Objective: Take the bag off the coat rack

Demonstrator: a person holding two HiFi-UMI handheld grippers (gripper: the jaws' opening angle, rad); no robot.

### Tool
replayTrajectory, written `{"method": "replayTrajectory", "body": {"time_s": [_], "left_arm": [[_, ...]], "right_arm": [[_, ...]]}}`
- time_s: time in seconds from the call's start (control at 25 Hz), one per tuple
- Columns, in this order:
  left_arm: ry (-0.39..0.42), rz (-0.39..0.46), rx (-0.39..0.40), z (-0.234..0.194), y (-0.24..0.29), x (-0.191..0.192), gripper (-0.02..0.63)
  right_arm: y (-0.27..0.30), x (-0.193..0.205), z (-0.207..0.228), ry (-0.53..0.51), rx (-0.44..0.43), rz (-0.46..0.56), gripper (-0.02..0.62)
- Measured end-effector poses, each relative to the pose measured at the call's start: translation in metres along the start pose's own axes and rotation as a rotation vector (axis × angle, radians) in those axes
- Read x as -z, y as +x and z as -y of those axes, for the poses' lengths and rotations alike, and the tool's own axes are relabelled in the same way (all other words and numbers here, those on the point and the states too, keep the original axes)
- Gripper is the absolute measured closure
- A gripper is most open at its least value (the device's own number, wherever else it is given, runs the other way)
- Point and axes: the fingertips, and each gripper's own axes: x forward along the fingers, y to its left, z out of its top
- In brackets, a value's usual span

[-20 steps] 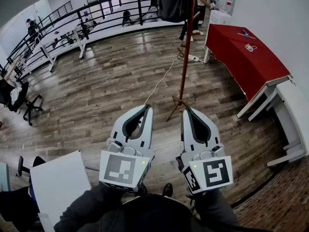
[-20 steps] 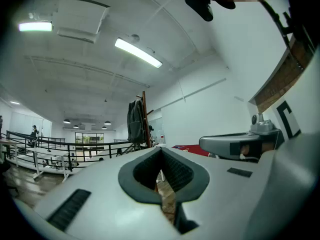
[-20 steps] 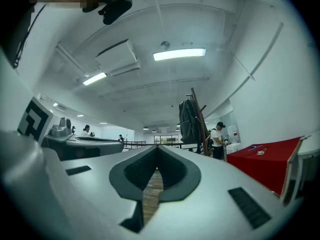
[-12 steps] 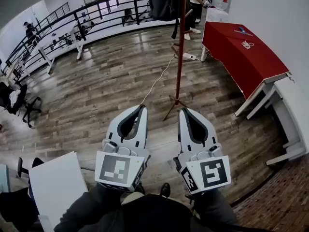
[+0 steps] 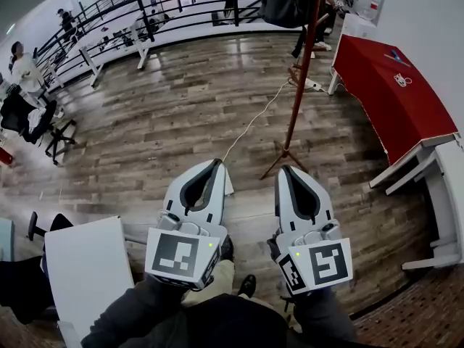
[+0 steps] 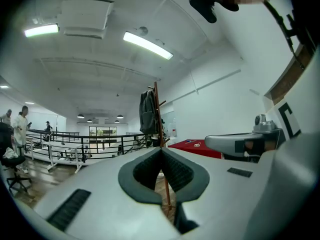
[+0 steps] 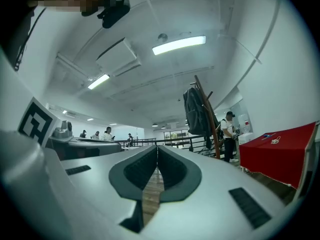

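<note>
Now both pairs of fingers are pressed fully together, with nothing caught between them. The left gripper [image 5: 217, 162] and the right gripper [image 5: 284, 170] are held level, side by side and apart from each other. The coat rack [image 5: 301, 93] stands ahead of the fingertips; in the left gripper view its pole lines up behind the closed seam. The dark bag [image 5: 286, 0] hangs high on the rack, well beyond and above the fingertips, untouched. A red table [image 5: 391, 93] stands off to the right of the right fingers.
</note>
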Motion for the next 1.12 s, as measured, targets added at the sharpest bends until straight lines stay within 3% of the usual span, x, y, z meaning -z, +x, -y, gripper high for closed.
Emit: {"method": "replayTrajectory", "body": {"time_s": [0.24, 0.48, 0.8, 1.12], "left_arm": [[-0.034, -0.005, -0.057, -0.065, 0.04, 0.022, 0.597], [-0.024, 0.004, -0.083, -0.161, 0.091, 0.033, 0.597], [-0.084, 0.016, -0.14, -0.278, 0.135, 0.033, 0.597], [-0.052, 0.033, -0.193, -0.347, 0.156, 0.034, 0.597]], "right_arm": [[0.076, 0.023, 0.002, -0.009, -0.029, -0.022, 0.588], [0.187, 0.035, -0.007, -0.009, -0.045, -0.01, 0.588], [0.314, 0.037, -0.036, -0.022, -0.091, -0.009, 0.588], [0.386, 0.037, -0.058, -0.036, -0.151, 0.008, 0.588]]}}
